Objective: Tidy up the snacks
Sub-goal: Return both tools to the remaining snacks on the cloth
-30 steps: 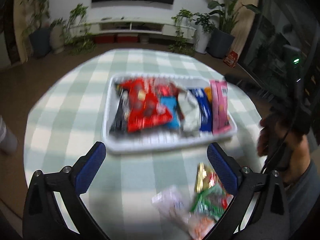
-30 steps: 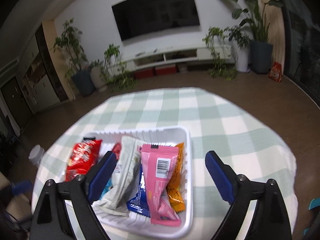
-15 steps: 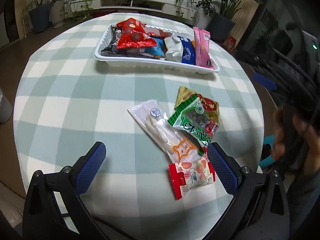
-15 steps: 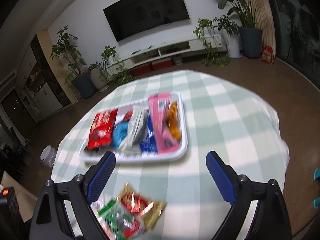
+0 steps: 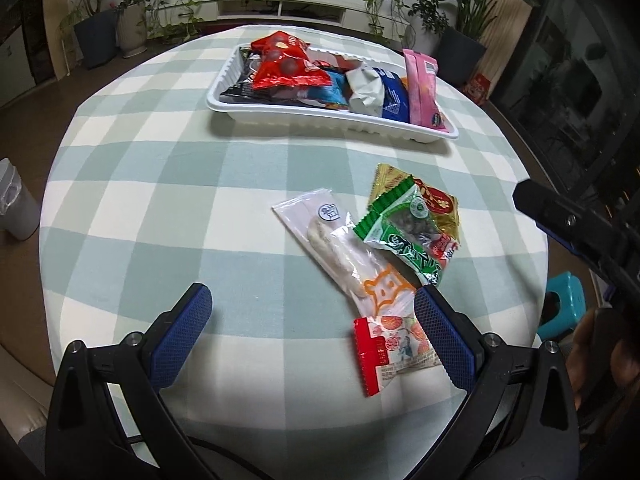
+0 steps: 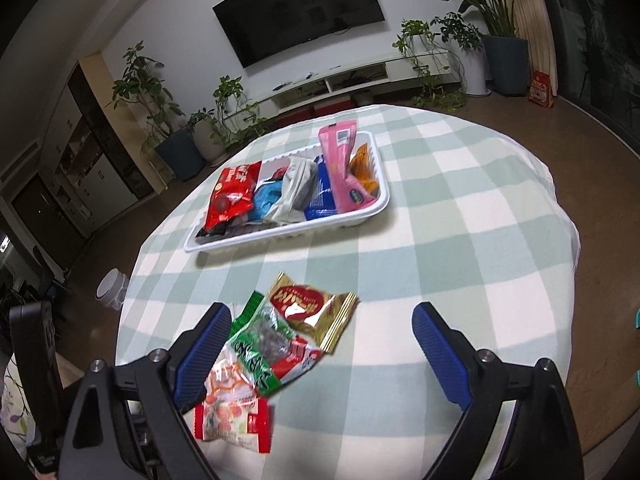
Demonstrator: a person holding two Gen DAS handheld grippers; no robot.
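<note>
A white tray (image 5: 280,111) (image 6: 362,218) with several snack packs sits at the far side of the round checked table (image 5: 160,184). Nearer lie loose packs: a clear pack with an orange cat print (image 5: 348,256), a green pack (image 5: 404,232) (image 6: 260,340), a gold and red pack (image 5: 436,204) (image 6: 312,310) and a red and white pack (image 5: 392,354) (image 6: 232,420). My left gripper (image 5: 312,328) hangs open over the near table, its right finger beside the red and white pack. My right gripper (image 6: 320,344) is open above the green and gold packs, holding nothing.
A white bin (image 5: 14,204) (image 6: 112,288) stands on the floor left of the table. A teal stool (image 5: 564,300) is at the right. Potted plants and a low TV bench line the far wall. The table's left half is bare cloth.
Both grippers pulled back from the tray toward the near table edge. The loose packs came into view below them. Both stayed open.
</note>
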